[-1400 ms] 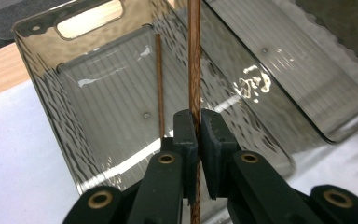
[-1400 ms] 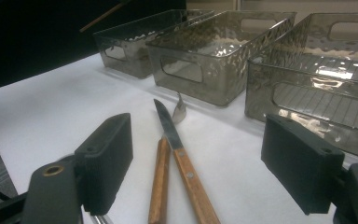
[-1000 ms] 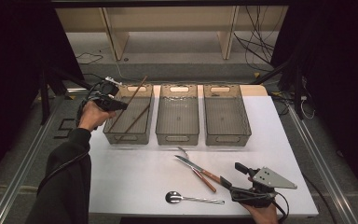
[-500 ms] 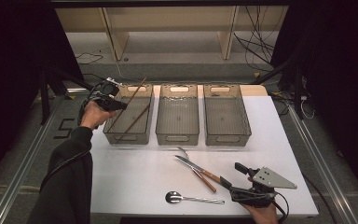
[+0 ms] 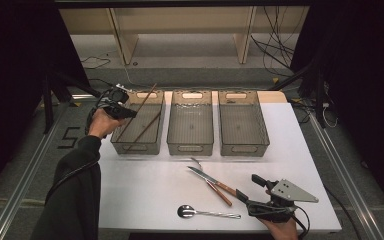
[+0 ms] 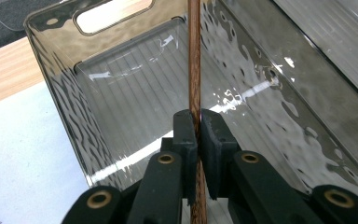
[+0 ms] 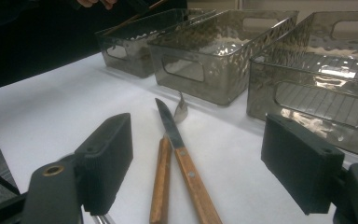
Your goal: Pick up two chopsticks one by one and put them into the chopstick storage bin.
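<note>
Wooden chopstick [image 6: 194,70], pinched by the left tongs [image 6: 196,140] over the left bin [image 5: 152,97], could tip out if released high; the right tongs [image 7: 214,168] rest spread above the knife [image 7: 182,158].

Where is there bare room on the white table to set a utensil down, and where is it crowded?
Free: the white table between the left bin and the near edge, left of the spoon; also the middle bin and right bin. Crowded: around the knife, just ahead of the right gripper.
</note>
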{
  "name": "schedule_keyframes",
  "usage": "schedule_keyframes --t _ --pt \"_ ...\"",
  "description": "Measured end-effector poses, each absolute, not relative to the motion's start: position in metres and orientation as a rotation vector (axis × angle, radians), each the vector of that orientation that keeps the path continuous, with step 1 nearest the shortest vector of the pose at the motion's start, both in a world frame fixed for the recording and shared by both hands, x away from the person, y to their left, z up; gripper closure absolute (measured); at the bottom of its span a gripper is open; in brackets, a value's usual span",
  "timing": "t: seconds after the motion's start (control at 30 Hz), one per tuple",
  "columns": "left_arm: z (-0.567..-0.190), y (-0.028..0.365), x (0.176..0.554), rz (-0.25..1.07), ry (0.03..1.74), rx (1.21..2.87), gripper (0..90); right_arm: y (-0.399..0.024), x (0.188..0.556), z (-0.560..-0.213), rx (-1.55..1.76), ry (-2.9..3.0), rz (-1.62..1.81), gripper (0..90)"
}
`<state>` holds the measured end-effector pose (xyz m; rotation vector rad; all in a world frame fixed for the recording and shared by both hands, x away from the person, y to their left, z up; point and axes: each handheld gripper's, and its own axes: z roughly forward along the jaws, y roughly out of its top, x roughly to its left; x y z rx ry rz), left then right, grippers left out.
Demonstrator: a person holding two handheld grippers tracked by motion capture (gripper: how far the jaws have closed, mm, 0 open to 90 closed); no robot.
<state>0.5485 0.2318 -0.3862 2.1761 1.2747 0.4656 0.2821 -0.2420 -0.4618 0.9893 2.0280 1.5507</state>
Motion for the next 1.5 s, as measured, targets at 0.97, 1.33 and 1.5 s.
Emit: schedule_keyframes --t 0.97,1.33,1.5 --pt "-0.365 0.21 0.454 0.373 1.125 1.981 28.7 -0.24 0.282 -0.462 0.995 2.036 1.545 25.4" --pt "-0.385 0.204 0.414 0.348 1.064 1.926 25.2 -0.238 0.281 -0.462 0.991 2.058 1.535 25.5" --pt "-0.39 0.2 0.405 0.358 1.041 1.944 24.1 -0.235 0.28 -0.461 0.979 2.08 1.542 26.0"
